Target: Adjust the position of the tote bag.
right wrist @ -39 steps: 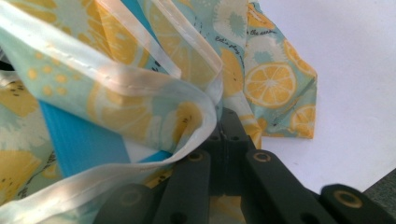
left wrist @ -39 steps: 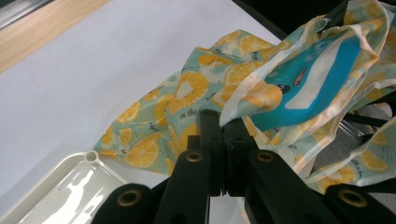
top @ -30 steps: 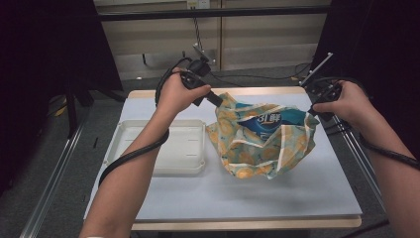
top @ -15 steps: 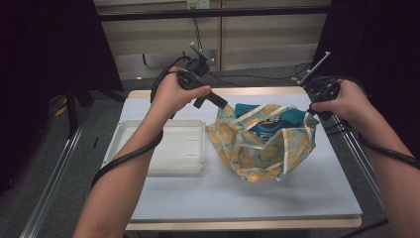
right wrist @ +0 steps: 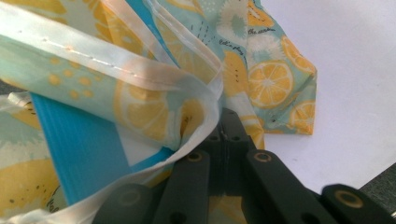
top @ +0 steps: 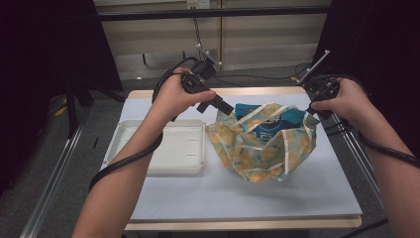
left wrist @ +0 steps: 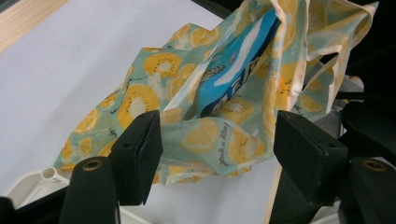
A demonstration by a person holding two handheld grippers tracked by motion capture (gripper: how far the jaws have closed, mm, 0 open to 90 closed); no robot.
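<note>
one fruit-print bag [top: 262,148], one blue packet [top: 270,120], one white tray [top: 158,148], two grippers.

the bag sits mid-table with the packet standing inside it, the tray just beside its left. the right gripper [right wrist: 224,135] is clamped tight on the bag's rim. the left gripper [left wrist: 217,140] has just been opening; its jaws stand apart above the bag's left edge, pressing on nothing.

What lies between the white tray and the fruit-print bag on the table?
Bare white table: in the high view a narrow strip separates the tray from the bag, with nothing on it.
</note>
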